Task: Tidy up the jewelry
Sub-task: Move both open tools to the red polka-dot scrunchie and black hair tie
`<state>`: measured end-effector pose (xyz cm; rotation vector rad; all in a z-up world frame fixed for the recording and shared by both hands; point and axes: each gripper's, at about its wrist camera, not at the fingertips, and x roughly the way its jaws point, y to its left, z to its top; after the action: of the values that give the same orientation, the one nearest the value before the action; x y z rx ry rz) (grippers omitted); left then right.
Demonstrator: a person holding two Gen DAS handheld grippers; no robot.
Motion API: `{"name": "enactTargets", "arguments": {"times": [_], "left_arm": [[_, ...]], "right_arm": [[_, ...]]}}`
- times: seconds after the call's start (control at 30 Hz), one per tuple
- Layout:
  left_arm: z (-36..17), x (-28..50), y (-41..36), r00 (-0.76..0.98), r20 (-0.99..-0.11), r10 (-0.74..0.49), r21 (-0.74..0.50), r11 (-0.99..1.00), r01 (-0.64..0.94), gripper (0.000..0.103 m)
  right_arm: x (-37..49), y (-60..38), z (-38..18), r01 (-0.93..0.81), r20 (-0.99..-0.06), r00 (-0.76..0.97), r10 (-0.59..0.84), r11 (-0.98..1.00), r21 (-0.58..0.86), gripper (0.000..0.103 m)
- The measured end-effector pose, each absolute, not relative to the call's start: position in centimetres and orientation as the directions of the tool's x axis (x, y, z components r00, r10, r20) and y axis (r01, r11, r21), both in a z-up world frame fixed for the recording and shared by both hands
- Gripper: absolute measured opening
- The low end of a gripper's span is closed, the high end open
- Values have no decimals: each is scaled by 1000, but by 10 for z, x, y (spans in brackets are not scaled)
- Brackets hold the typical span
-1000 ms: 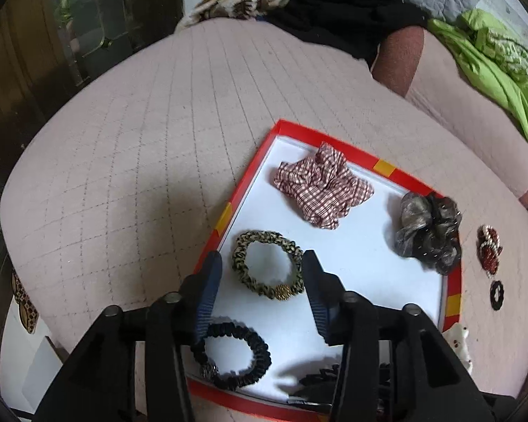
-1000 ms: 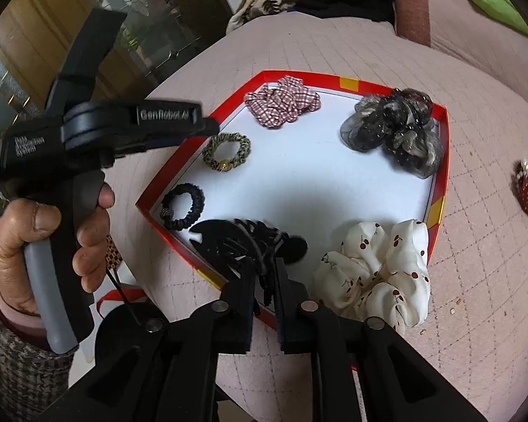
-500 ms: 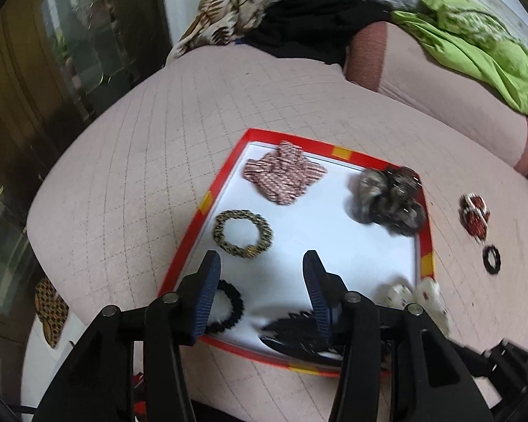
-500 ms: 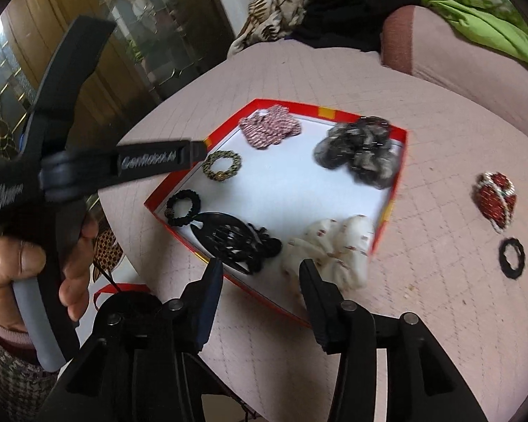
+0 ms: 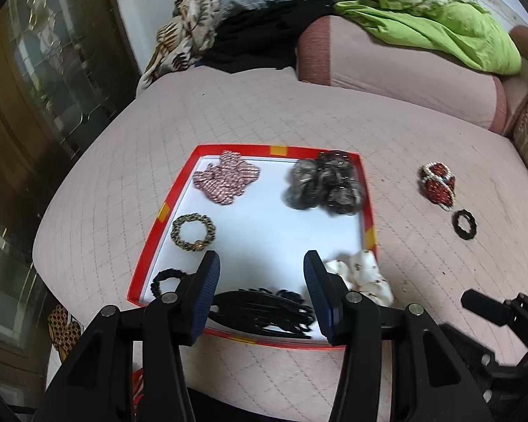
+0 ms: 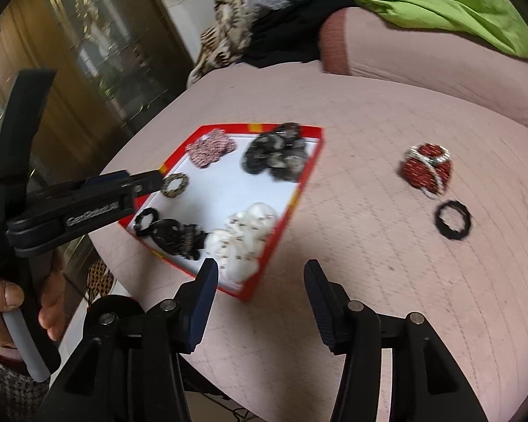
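Our right gripper is opening, empty, above the pink quilt; our left gripper hangs half-open, empty, over the red-rimmed tray holding scrunchies. Its fingers hide part of the black claw clip.

Quilted matt cloth bedcover

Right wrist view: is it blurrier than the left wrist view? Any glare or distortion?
Right wrist view: clear motion smear on the red tray and white scrunchie; its own jaws stay sharp. Left wrist view: milder blur, black hair claw still readable. Both views: heavy fisheye bending and dark corner vignette. Soft daylight, no harsh glare, only reflections in the glass cabinet.
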<state>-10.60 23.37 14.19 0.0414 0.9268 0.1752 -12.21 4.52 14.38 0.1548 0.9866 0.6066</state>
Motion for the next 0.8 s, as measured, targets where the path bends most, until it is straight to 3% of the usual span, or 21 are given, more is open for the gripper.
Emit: {"name": "enactTargets", "arguments": {"times": [0.3, 0.8], "left_arm": [[151, -106, 196, 597, -787, 154, 140, 988, -70, 49], [119, -51, 121, 537, -844, -11, 21, 998, 53, 49]], "right_arm": [[-120, -16, 135, -311, -728, 452, 515, 856, 413, 57], [-99, -125, 93, -80, -783, 497, 372, 919, 386, 57]]}}
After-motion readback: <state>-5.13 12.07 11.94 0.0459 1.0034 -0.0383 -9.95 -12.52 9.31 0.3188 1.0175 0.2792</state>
